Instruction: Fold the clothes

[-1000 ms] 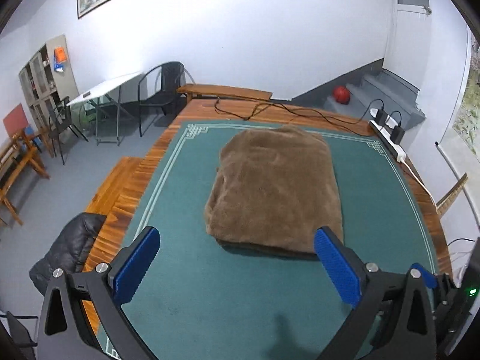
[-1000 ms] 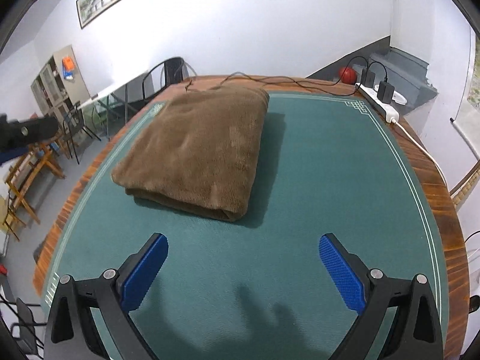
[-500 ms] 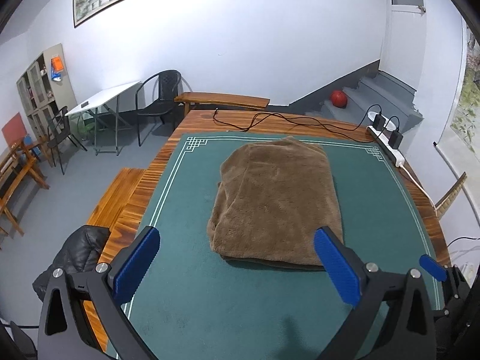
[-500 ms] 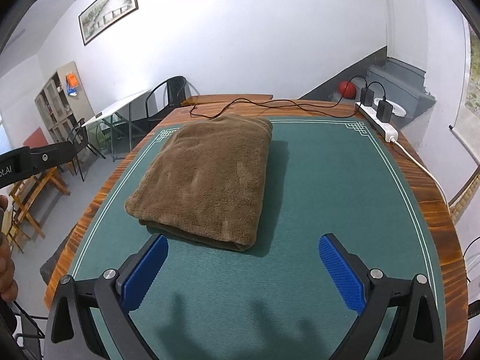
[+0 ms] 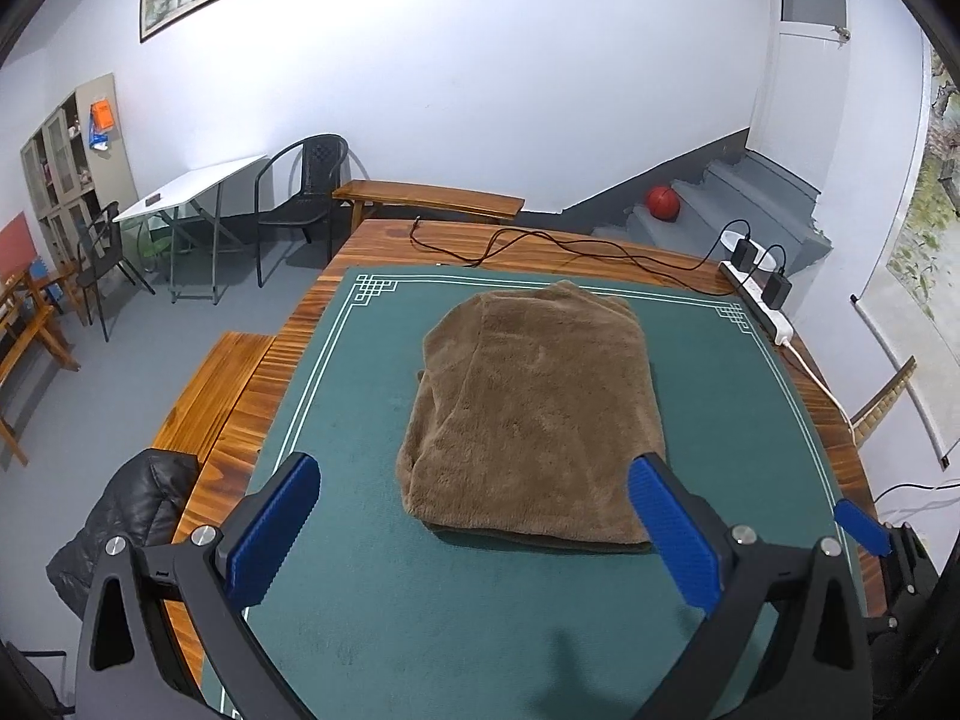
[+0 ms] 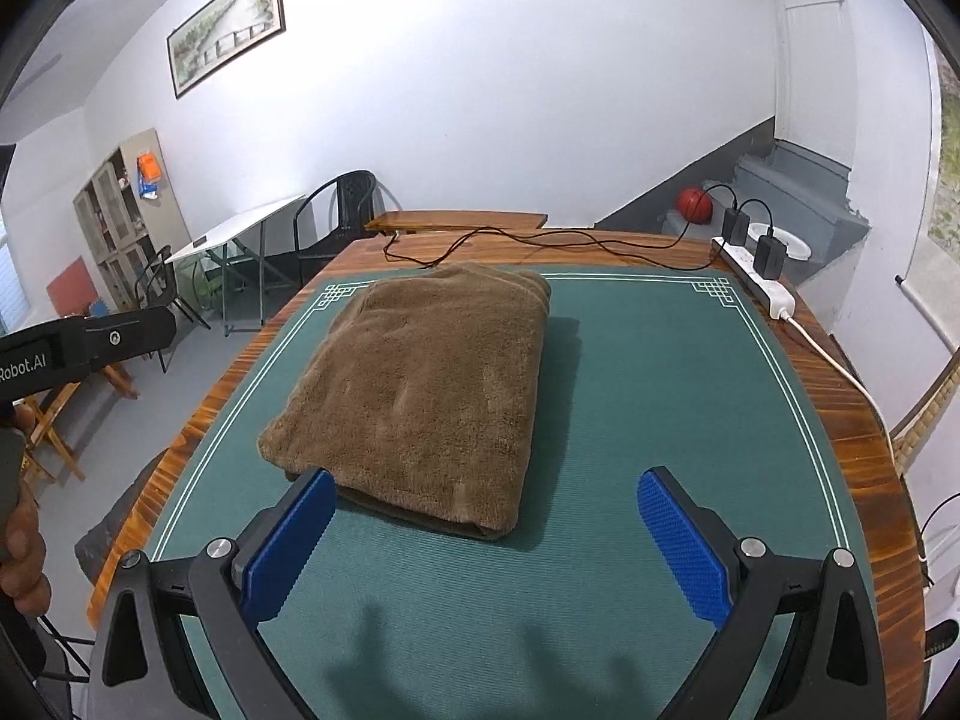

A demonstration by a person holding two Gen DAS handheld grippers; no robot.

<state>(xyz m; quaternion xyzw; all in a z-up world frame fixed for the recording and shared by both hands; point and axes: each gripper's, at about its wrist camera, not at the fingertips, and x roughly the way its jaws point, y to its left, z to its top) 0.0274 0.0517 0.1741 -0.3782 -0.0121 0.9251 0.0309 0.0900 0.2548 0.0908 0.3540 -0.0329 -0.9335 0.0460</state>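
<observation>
A brown fleece garment (image 5: 534, 414) lies folded into a thick rectangle on the green mat (image 5: 420, 612) of a wooden table. My left gripper (image 5: 474, 486) hangs above the near part of the mat, open, its blue pads wide apart with nothing between them. In the right wrist view the same garment (image 6: 432, 384) sits ahead and to the left of my right gripper (image 6: 480, 498), which is open and empty too. Both grippers are clear of the cloth. A part of the left gripper's body (image 6: 84, 342) and a hand (image 6: 21, 558) show at the left edge.
A black cable (image 5: 540, 246) and a white power strip (image 5: 762, 306) with plugs lie along the table's far and right edges. A wooden bench (image 5: 210, 396) with a black jacket (image 5: 126, 516) stands on the left. Chairs, a folding table and stairs with a red ball (image 5: 662, 202) stand beyond.
Both grippers have risen and pulled back from the garment, so it looks smaller and further off. The garment has not moved, and the jaws stayed open.
</observation>
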